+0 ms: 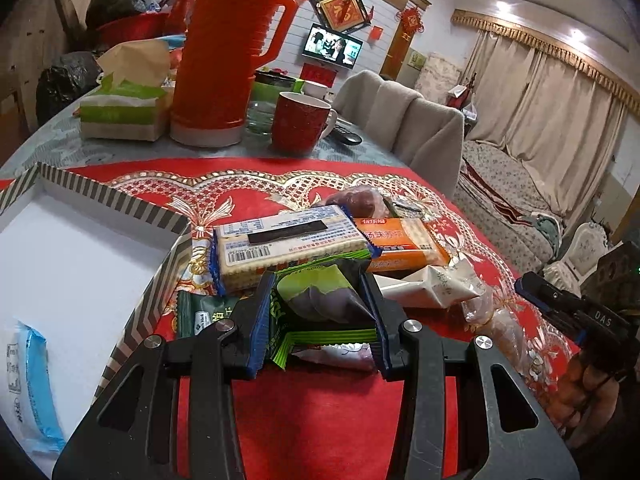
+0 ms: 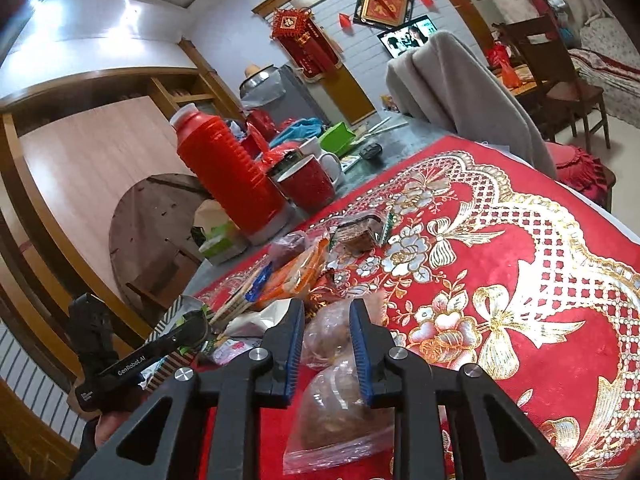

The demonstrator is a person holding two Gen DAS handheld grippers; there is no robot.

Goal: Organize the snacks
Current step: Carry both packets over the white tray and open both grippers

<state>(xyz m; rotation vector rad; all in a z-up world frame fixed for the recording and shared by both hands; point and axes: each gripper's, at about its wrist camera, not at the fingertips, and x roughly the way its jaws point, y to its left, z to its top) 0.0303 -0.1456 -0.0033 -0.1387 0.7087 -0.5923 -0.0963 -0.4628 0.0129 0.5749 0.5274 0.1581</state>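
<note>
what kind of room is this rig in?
Likely a home living-dining room: a wall-mounted television that is switched on, a floral-covered sofa under long beige curtains, and a tall red plastic thermos on a table with a red-and-gold embroidered cloth.

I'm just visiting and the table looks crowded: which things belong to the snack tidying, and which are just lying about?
Part of the job:
- green snack packet, clamped in the left gripper
- clear bag of brown buns, between the right gripper's pads
- white striped-rim cardboard box
- white cracker pack
- orange cracker pack

Lying about:
- red plastic thermos
- red mug
- green tissue pack
</note>
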